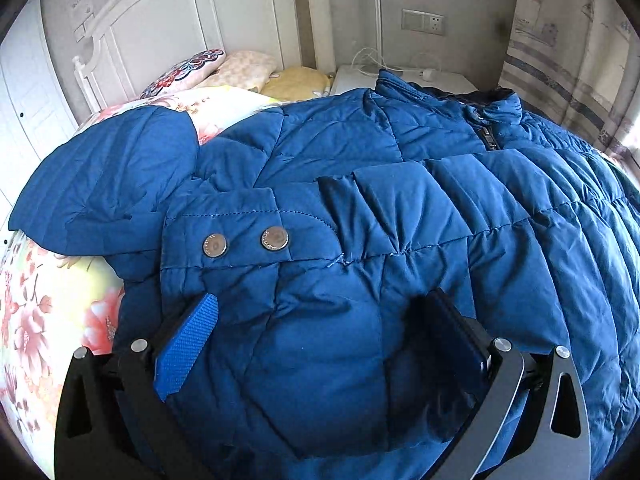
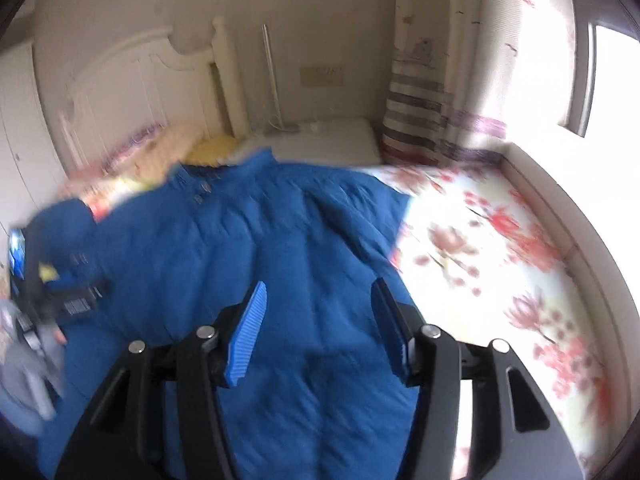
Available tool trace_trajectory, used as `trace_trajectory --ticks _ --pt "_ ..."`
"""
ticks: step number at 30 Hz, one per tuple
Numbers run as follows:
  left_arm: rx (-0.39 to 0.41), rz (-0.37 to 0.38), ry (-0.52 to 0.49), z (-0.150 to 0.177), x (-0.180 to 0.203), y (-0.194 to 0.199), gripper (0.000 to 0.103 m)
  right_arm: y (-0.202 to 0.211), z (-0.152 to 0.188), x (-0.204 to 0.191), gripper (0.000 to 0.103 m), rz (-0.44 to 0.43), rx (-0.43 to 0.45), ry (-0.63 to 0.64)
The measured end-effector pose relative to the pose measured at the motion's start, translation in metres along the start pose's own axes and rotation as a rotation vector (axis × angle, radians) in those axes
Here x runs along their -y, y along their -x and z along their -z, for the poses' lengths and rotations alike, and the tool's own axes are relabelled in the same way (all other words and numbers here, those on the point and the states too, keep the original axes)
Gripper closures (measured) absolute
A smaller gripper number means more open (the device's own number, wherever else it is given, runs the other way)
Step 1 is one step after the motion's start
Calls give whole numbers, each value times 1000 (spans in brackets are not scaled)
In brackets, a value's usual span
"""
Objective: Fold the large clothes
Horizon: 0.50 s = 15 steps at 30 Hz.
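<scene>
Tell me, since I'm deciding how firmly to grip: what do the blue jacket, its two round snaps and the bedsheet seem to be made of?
Blue jacket: likely a thin synthetic shell over puffy fill; it has a slight sheen and stitched, bulging quilted panels. Snaps: metal, judging by their dull silver glint and stamped rims. Bedsheet: a matte, floral-printed woven fabric, perhaps cotton; the fibre cannot be told.

Window (image 2: 612, 80) glare overexposes the blurred right view; left view sharp.

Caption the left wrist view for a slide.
Left gripper open over a blue puffer jacket spread on a floral bedsheet, two snap buttons just ahead.
</scene>
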<state>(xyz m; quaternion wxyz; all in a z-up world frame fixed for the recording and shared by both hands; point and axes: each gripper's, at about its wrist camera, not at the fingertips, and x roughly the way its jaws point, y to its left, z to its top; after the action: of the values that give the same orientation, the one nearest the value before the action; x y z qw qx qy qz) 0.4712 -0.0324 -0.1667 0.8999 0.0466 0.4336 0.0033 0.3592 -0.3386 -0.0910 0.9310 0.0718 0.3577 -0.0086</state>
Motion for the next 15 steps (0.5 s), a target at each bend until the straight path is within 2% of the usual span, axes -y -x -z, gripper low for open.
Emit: trace_trajectory --ticks 3,6,9,11,15 --pt "3 14 9 2 -3 1 4 -37 -7 -26 49 0 -69 107" --pt "10 24 11 3 -4 2 4 -79 2 -39 46 22 -193 182" --pt "12 27 12 1 -3 2 4 -84 0 -35 46 4 -245 142" --pt "7 20 8 1 -3 1 4 -79 -11 -33 46 26 -234 142" --pt "5 12 2 0 -1 0 4 -77 -47 -23 46 64 -134 124"
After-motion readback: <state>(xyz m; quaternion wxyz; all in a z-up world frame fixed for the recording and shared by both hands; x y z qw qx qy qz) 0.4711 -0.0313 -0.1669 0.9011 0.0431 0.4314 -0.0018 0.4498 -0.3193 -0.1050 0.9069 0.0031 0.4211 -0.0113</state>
